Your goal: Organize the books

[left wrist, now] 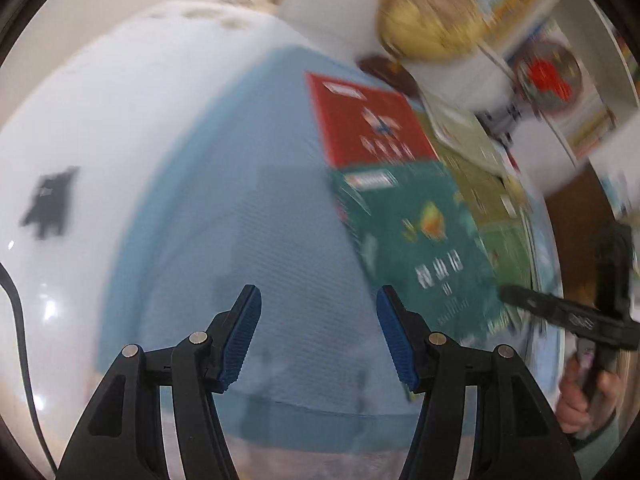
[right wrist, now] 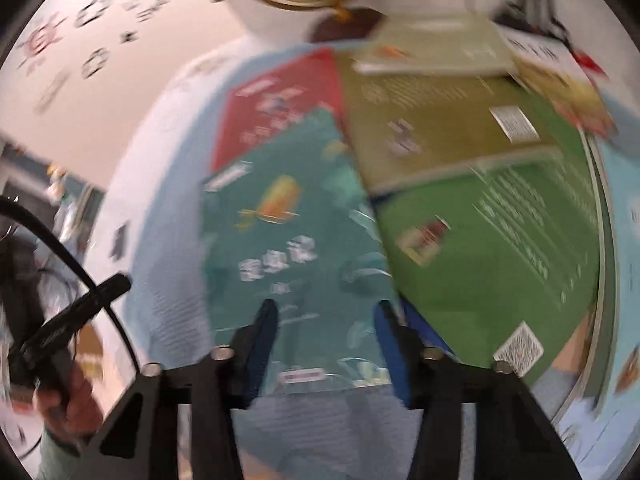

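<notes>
both claws are showing the same build. the left claw [left wrist: 319,332] is wearing black plastic arms with triangular cut-outs, round silver screws at the pivots and ribbed blue pads [left wrist: 241,336] on its fingers. the right claw [right wrist: 326,344] is matching it. a black cable [left wrist: 20,340] is trailing alongside, and a pale green sleeve [right wrist: 54,458] is covering one wrist.
</notes>
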Action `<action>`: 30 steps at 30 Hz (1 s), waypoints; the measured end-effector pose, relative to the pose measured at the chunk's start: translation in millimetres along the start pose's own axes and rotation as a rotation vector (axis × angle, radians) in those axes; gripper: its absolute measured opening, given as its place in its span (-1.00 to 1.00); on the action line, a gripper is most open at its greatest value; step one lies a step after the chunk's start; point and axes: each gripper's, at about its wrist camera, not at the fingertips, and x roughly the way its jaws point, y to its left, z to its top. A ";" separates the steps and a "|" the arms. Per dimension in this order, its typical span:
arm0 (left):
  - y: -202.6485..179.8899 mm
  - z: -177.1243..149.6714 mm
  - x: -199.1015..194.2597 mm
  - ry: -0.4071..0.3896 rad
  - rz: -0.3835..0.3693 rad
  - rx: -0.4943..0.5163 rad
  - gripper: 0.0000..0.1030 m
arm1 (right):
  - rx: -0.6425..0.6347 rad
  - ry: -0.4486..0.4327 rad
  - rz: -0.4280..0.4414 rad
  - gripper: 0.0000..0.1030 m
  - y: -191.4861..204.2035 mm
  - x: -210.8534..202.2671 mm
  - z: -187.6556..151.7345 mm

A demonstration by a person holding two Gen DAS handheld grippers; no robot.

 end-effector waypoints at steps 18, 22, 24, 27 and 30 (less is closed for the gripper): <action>-32.4 -34.9 37.4 0.189 -0.090 0.254 0.11 | 0.073 0.014 0.027 -0.26 11.3 7.3 -68.2; -32.5 -42.5 36.3 0.204 -0.079 0.291 0.12 | 0.052 -0.013 -0.076 -0.26 7.6 8.6 -74.2; -38.9 -46.4 37.7 0.202 -0.062 0.338 0.19 | 0.045 -0.025 -0.083 -0.26 8.0 12.1 -75.1; -46.8 -50.1 38.9 0.188 -0.056 0.391 0.23 | 0.016 -0.045 -0.068 -0.30 16.6 17.5 -78.1; -44.0 -49.8 37.3 0.172 -0.074 0.382 0.22 | 0.000 -0.059 -0.095 -0.29 22.1 18.3 -80.6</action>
